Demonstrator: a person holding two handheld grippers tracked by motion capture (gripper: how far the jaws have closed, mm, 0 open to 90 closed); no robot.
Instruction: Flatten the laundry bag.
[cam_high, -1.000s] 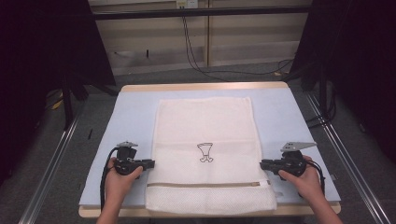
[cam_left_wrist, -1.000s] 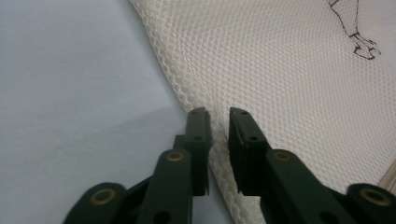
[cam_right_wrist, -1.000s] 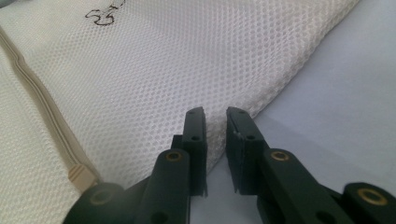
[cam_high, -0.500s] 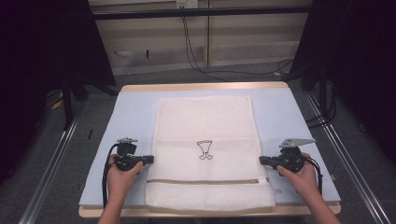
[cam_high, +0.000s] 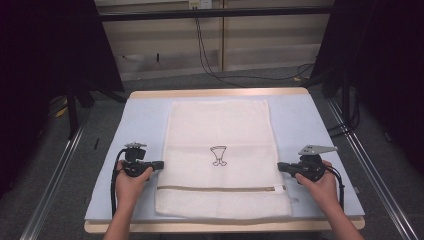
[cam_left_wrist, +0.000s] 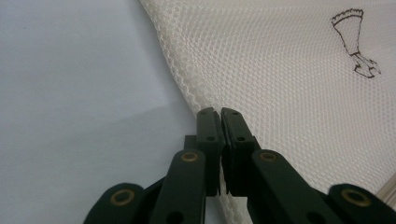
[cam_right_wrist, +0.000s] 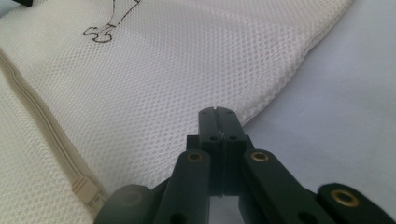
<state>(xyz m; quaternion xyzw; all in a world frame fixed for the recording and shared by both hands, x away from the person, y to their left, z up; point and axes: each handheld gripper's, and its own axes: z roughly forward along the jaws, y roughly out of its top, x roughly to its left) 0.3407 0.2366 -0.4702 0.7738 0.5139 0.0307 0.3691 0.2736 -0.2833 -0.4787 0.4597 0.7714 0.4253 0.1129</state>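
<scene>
White mesh laundry bag (cam_high: 218, 155) lies flat mid-bench, zipper (cam_high: 215, 188) across near end. We judge it light, limp, slightly slippery; best pinched at side edges. Left gripper (cam_left_wrist: 219, 114) fingers closed at left hem, right gripper (cam_right_wrist: 218, 113) fingers closed at right hem; we cannot tell whether either pinches cloth. Beyond: honeycomb weave, black emblem (cam_high: 218, 155), pale blue bench (cam_high: 145, 117).

Even overhead light, soft shadows, sharp

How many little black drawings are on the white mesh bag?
1. The drawing sits near the middle of the mesh bag, above the zipper, between the left tool and right tool. The underside is hidden.
</scene>
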